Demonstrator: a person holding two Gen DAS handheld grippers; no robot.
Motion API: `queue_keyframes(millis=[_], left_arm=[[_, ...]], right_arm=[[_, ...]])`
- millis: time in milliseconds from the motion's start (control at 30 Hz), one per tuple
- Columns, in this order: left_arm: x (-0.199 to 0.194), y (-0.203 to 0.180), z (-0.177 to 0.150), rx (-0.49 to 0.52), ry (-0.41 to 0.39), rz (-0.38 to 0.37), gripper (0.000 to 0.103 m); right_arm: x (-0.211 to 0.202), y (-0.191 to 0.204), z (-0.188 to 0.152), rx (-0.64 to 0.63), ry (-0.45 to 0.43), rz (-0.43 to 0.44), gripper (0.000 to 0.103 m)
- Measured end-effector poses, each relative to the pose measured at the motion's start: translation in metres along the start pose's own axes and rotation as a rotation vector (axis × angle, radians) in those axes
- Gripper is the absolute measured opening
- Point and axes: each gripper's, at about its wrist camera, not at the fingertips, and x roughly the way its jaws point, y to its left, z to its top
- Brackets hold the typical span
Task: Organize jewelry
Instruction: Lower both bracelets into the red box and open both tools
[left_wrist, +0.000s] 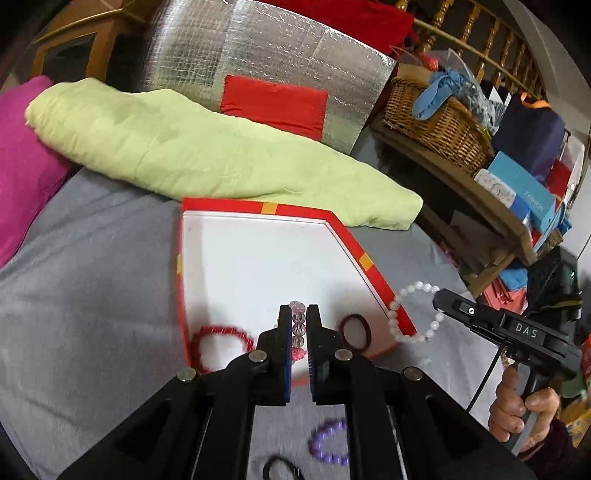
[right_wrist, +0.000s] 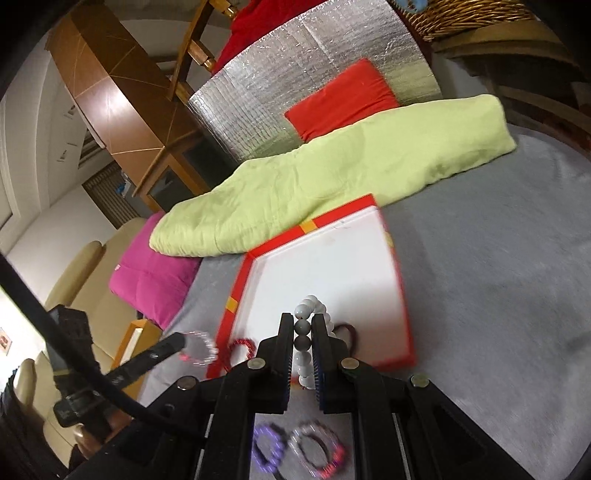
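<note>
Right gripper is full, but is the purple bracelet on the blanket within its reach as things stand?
Probably not yet. The right gripper is shut on the white bead bracelet, and the purple bracelet lies beneath and behind its jaws. After dropping the white one in the red box, nothing covers the purple.

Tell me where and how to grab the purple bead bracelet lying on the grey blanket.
Pinch one side of the purple bead bracelet, a finger inside the ring and one outside, coming straight down from above. It lies flat on the grey blanket, so only its bead strand offers an edge. Take the side away from the neighbouring pink-and-white bracelet.
</note>
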Motion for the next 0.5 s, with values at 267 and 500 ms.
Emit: queue_keyframes(millis=[267, 500], left_arm=[[0.049, -0.007, 0.015, 0.04, 0.055, 0.022, 0.008], [0.085, -0.006, 0.022, 0.078, 0.106, 0.057, 0.008]], right_arm=[[0.067, 0.003, 0.025, 0.011, 0.083, 0.023, 0.011], [0.11, -0.008, 0.032, 0.04, 0.127, 0.016, 0.011]])
